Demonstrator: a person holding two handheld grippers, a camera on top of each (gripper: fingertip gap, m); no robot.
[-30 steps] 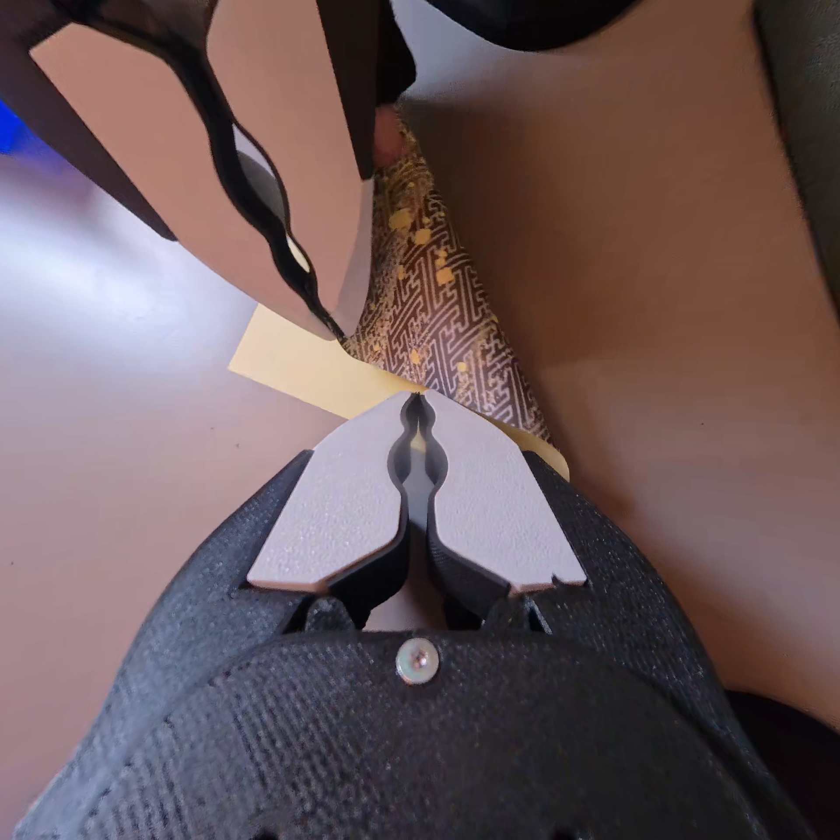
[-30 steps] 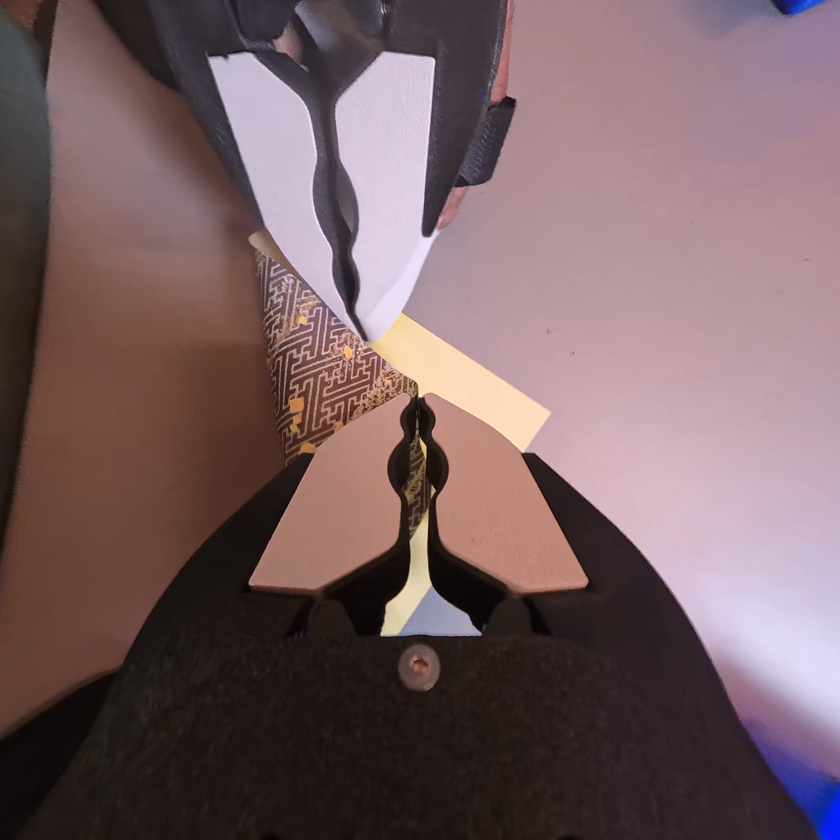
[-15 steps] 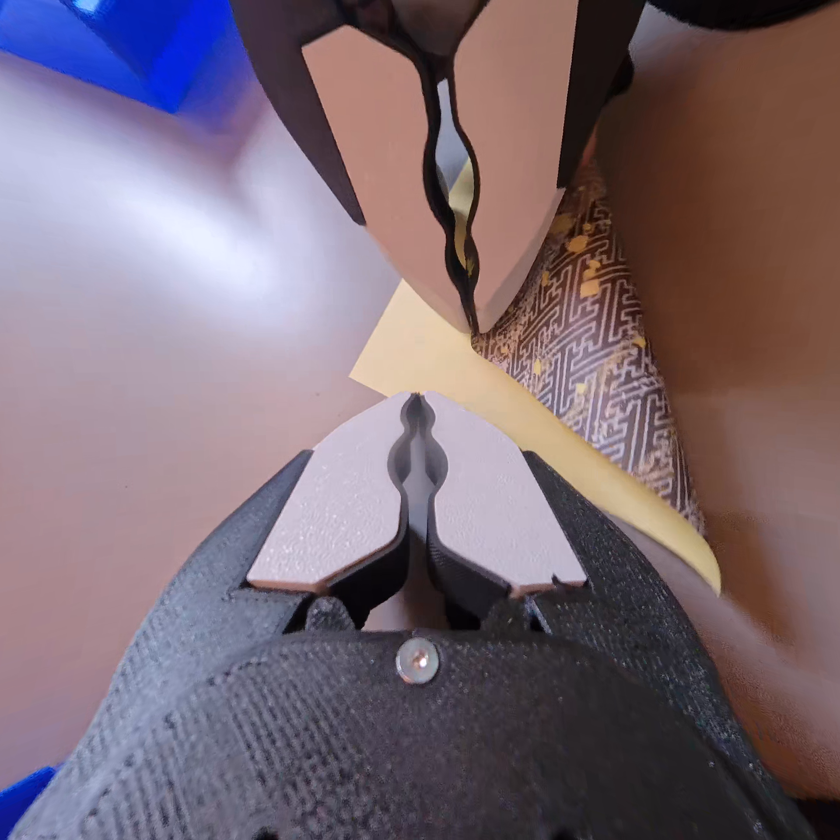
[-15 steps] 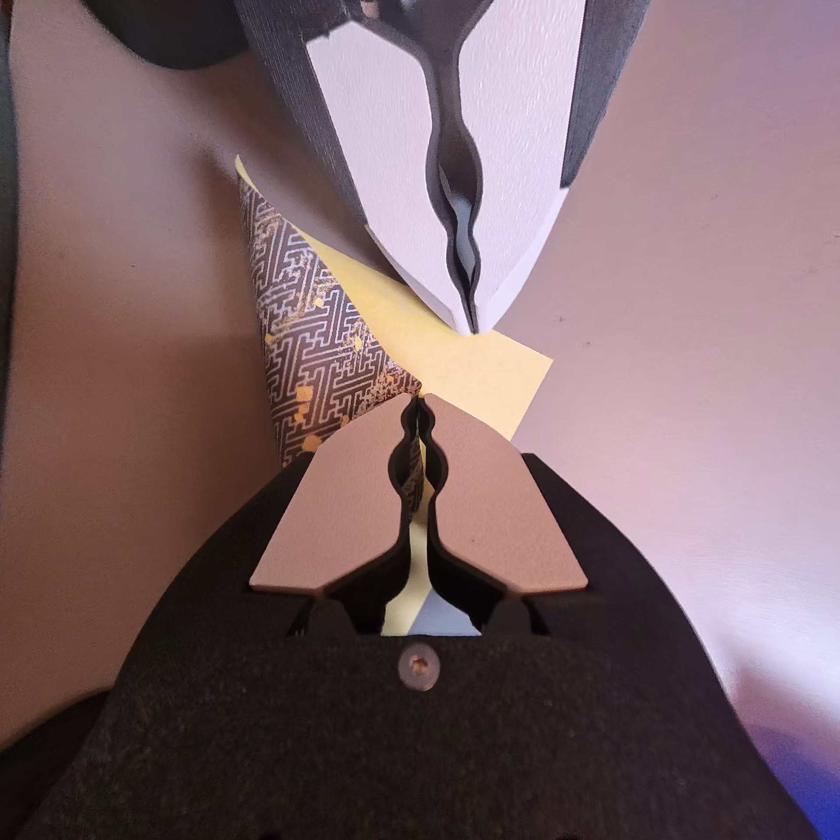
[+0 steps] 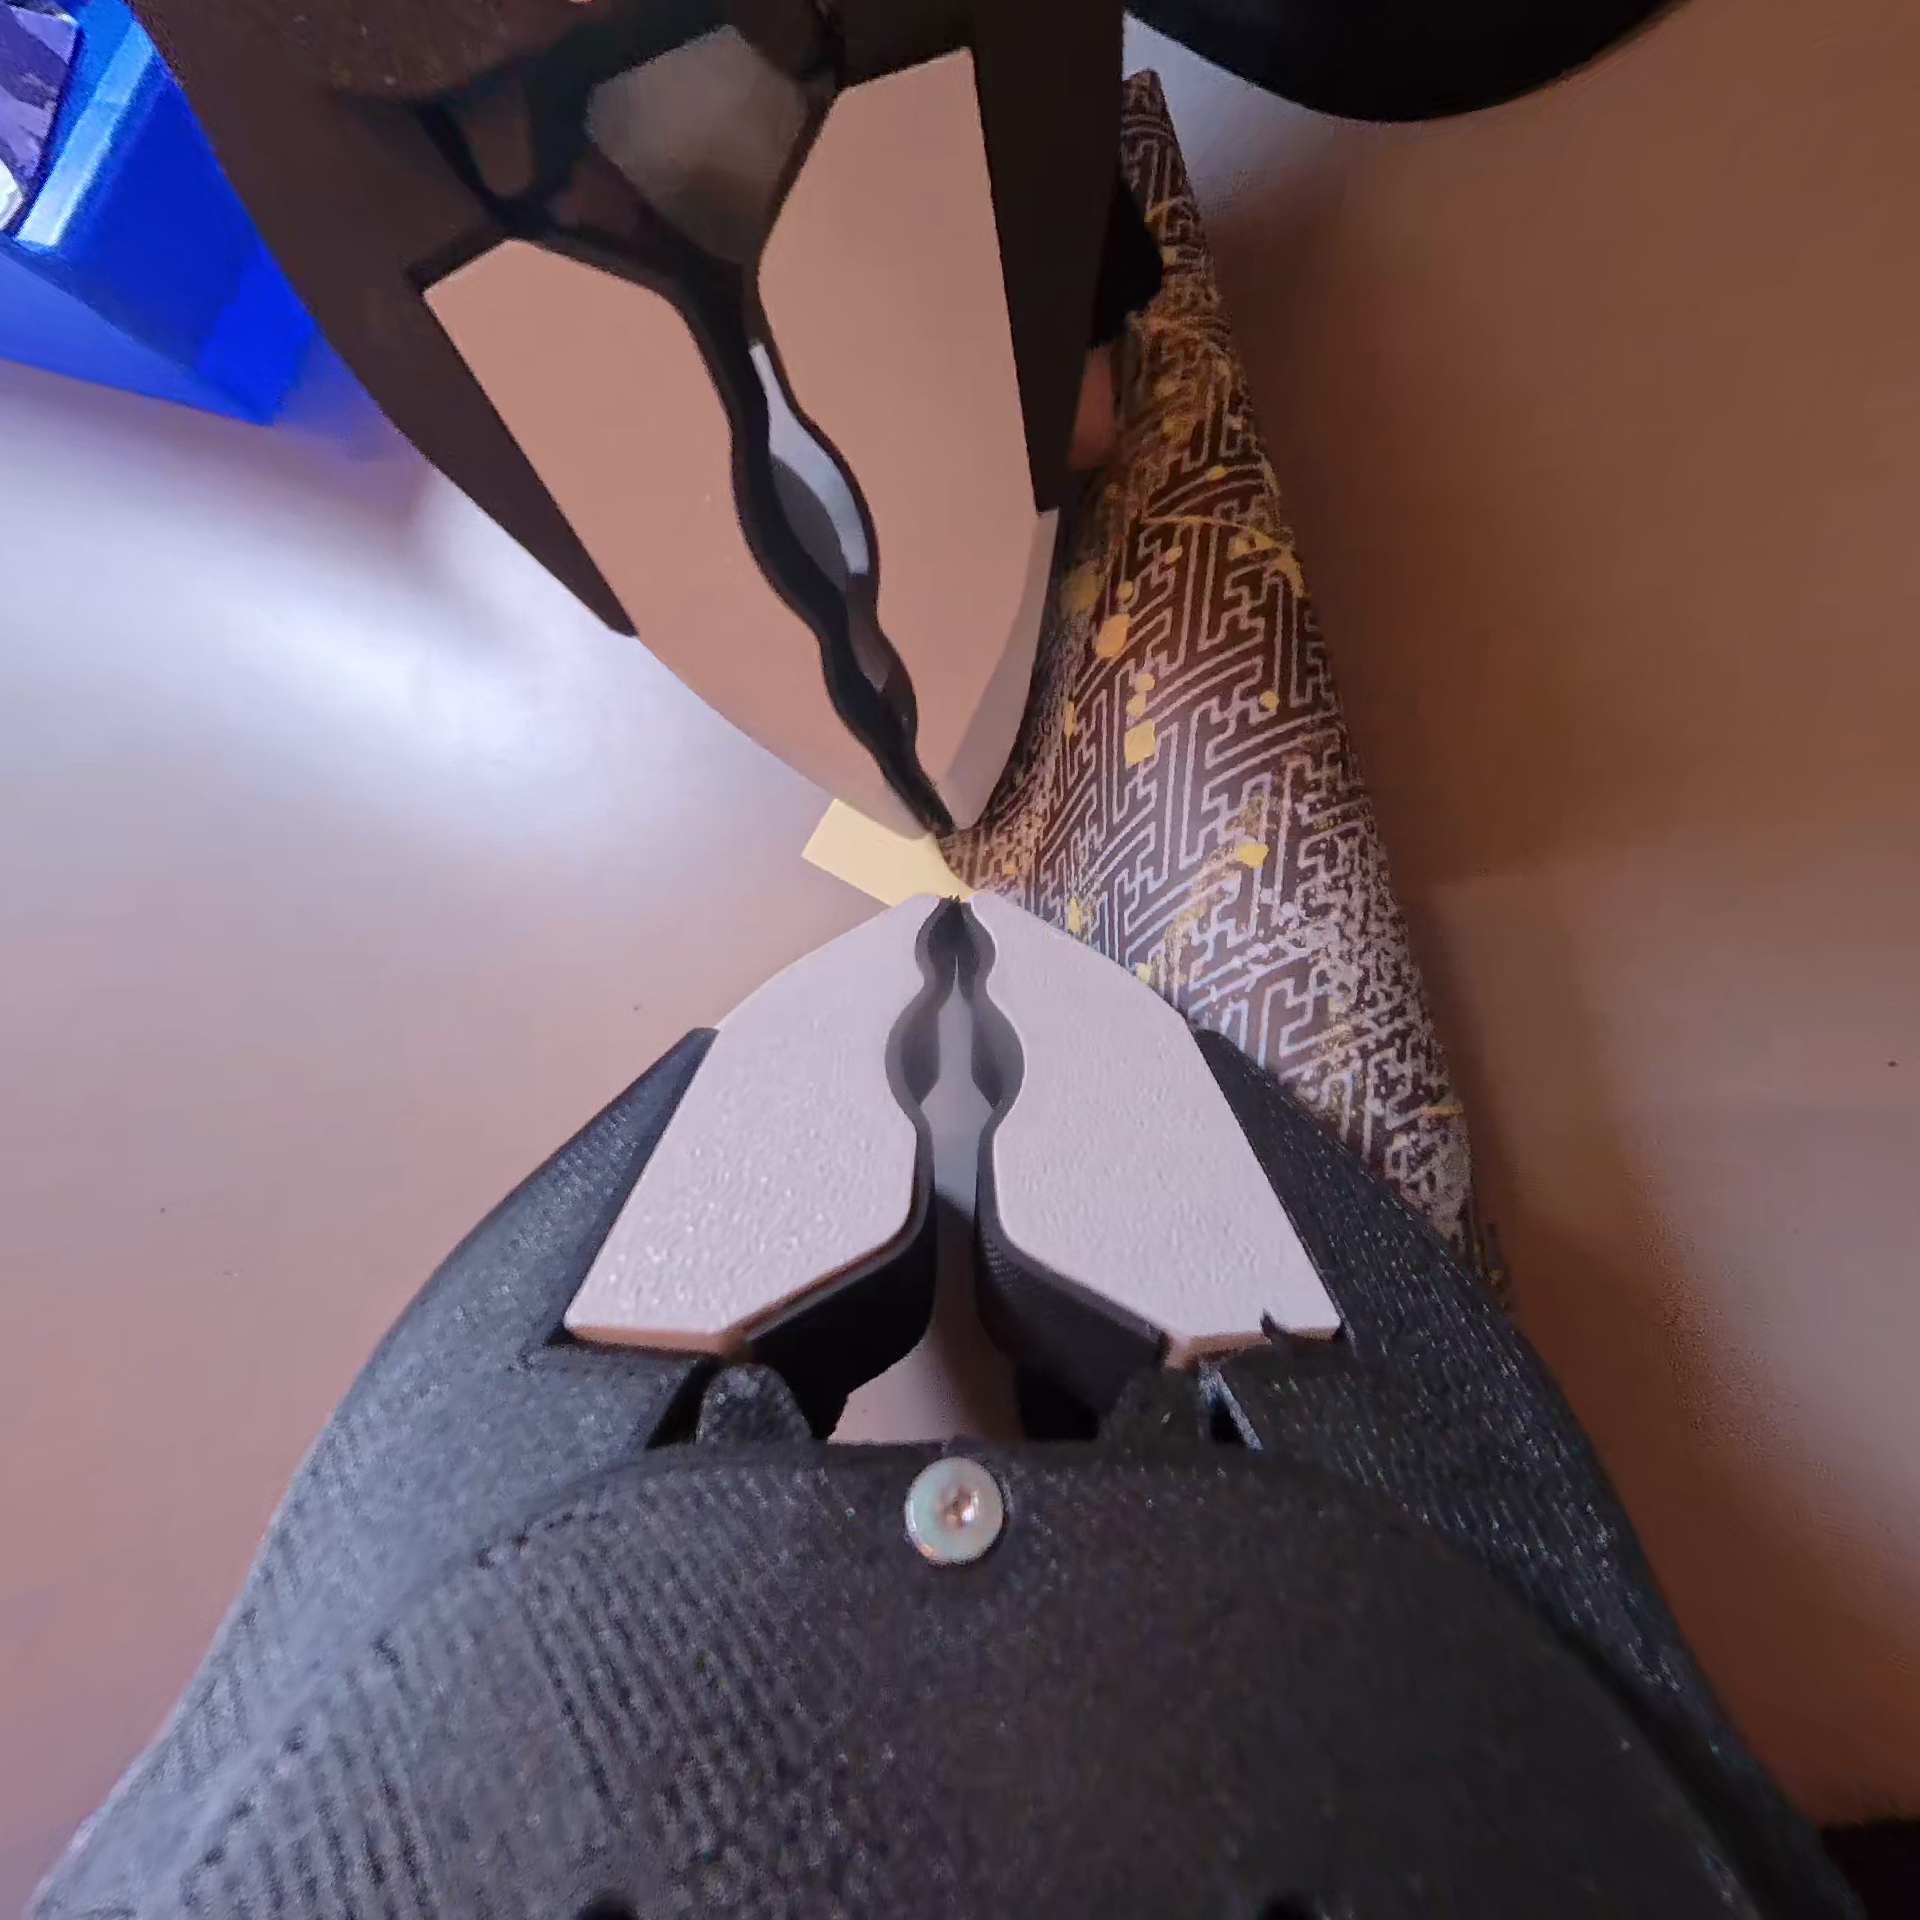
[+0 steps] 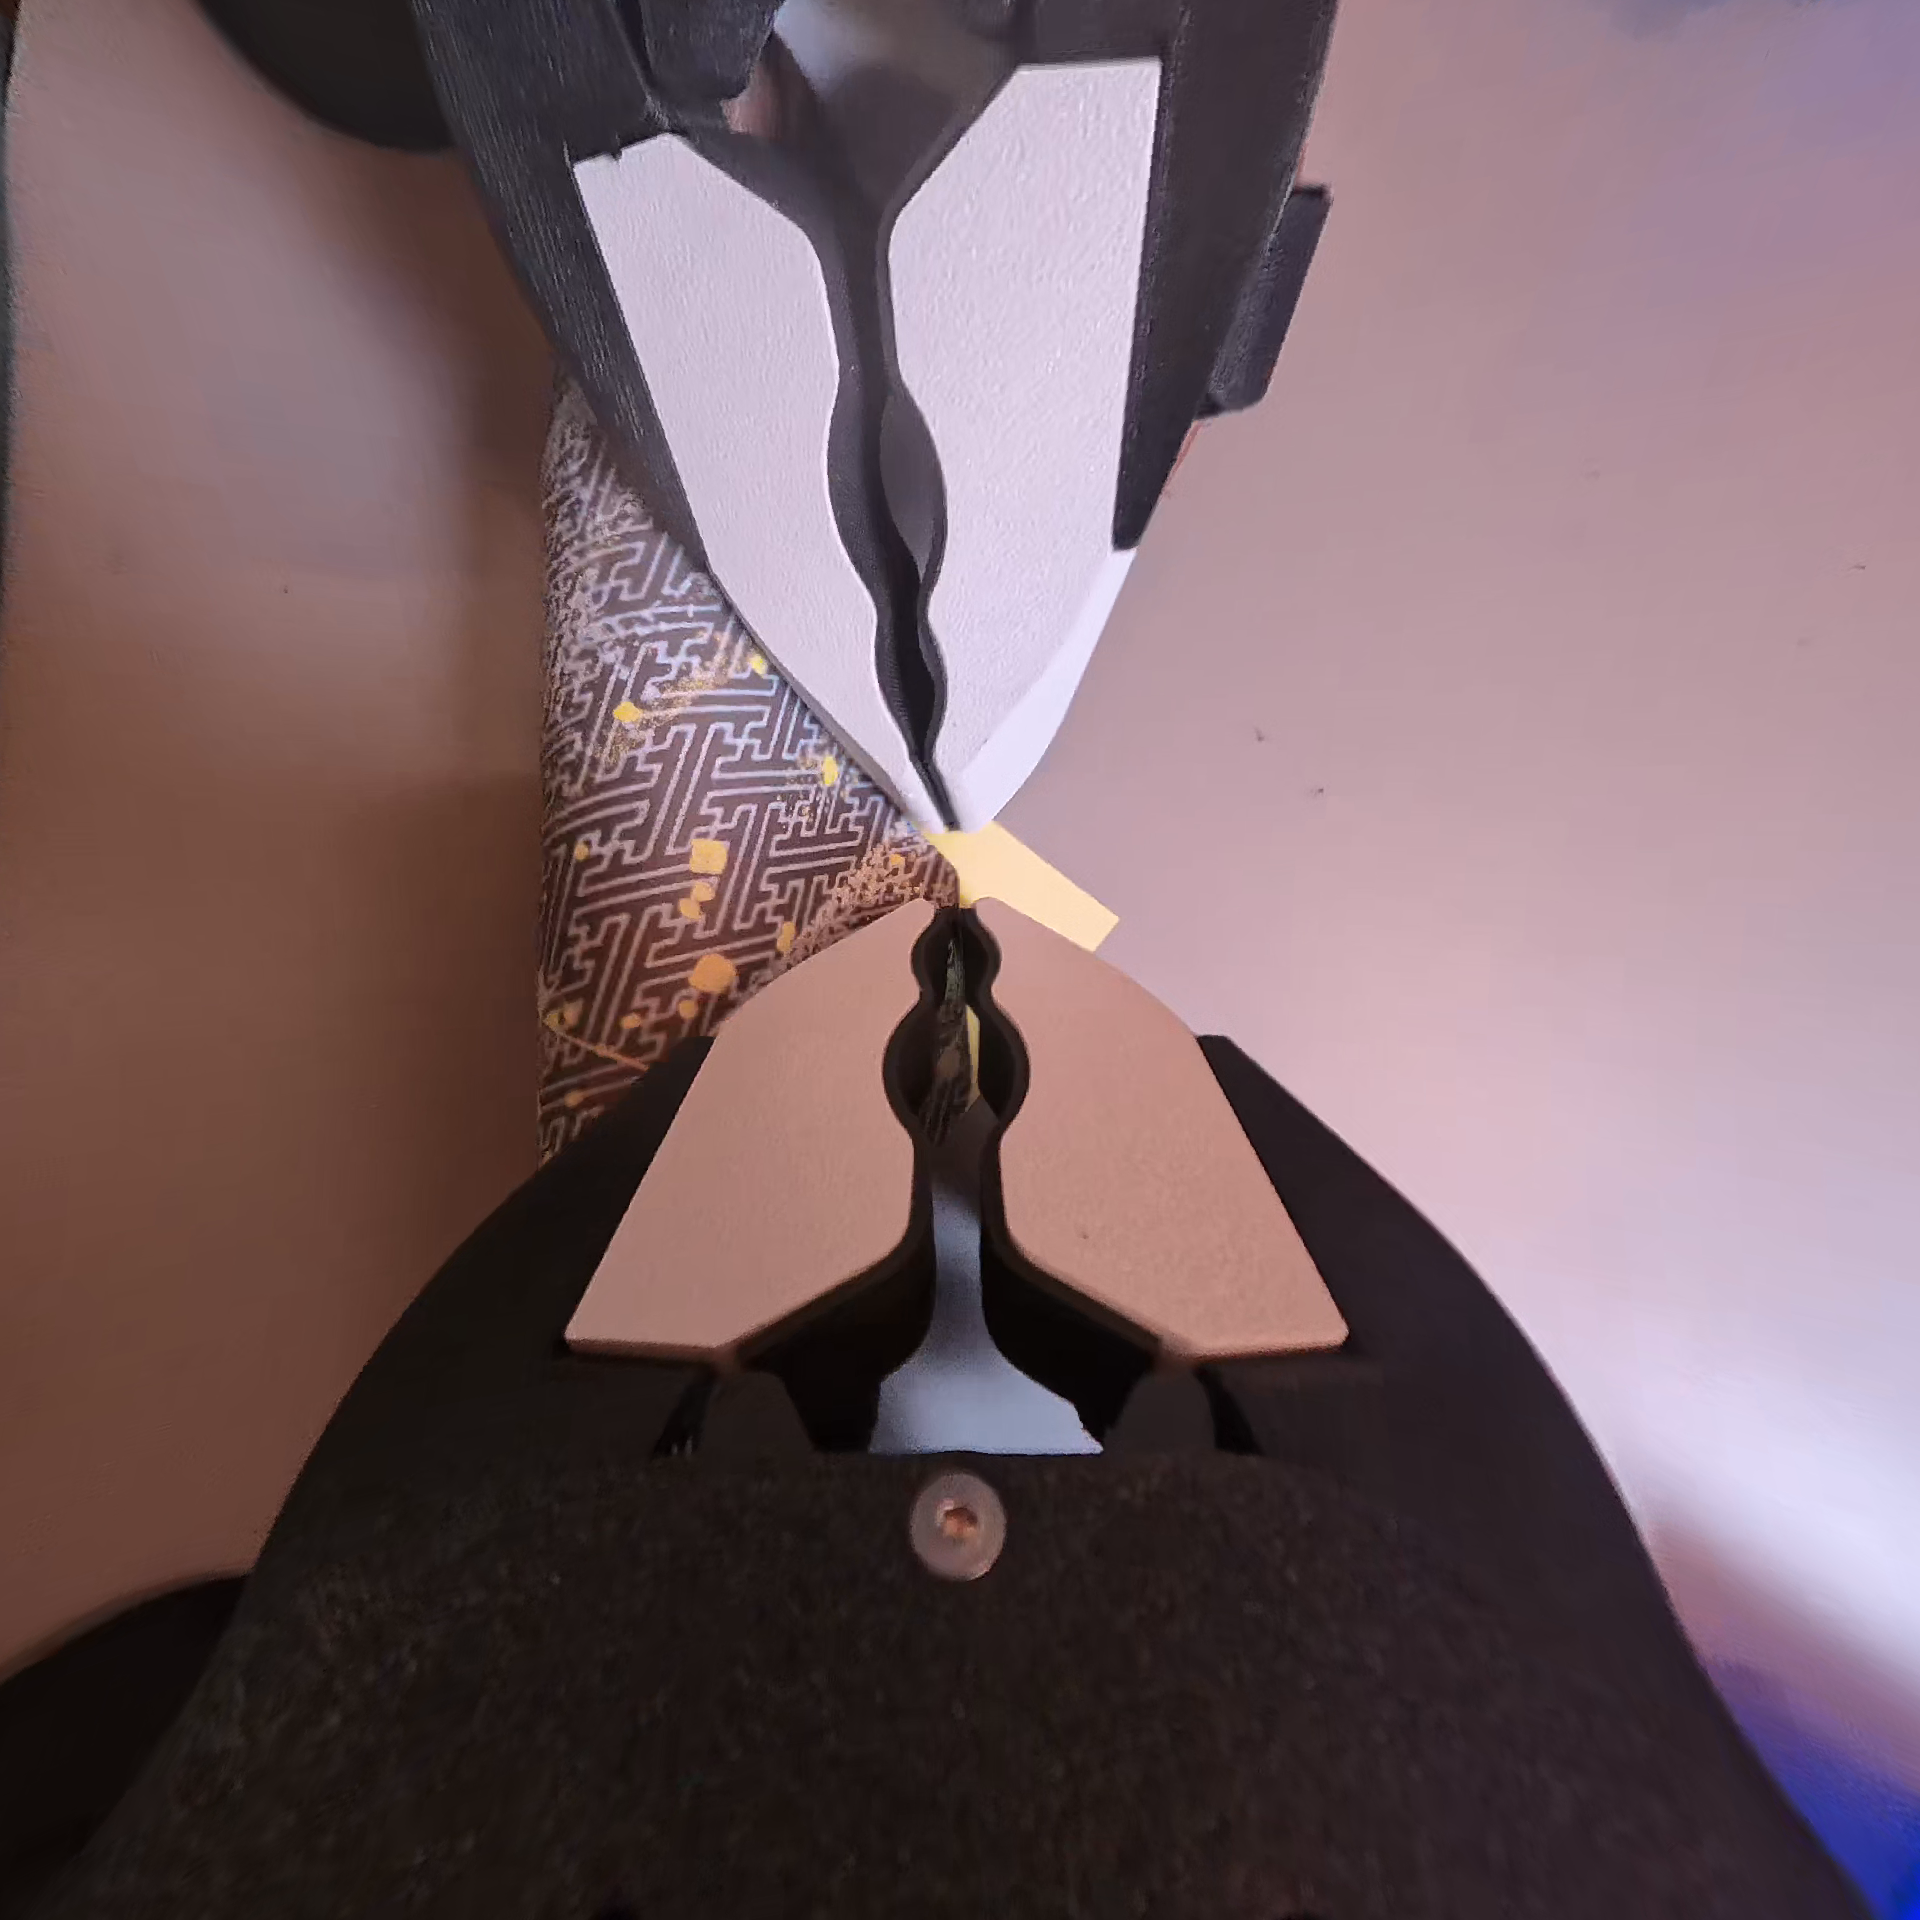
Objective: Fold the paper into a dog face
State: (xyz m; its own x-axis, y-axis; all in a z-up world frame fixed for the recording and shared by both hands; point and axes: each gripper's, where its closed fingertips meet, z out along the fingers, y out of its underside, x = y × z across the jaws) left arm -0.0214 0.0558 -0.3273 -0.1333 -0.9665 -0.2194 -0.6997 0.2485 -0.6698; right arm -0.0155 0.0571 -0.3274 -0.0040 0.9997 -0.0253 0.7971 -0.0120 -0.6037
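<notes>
One patterned origami paper (image 5: 1226, 790), yellow underside, on one table (image 5: 312, 935). Two grippers, tip to tip: right gripper (image 6: 954, 914) clenched on its edge; left gripper (image 5: 956, 906) closed, contents indiscernible.

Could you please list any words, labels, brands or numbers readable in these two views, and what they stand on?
None: no writing shows. The folded brown paper with a maze-like line pattern and gold flecks carries only decoration, and the blue box at the corner shows no legible marks.
</notes>
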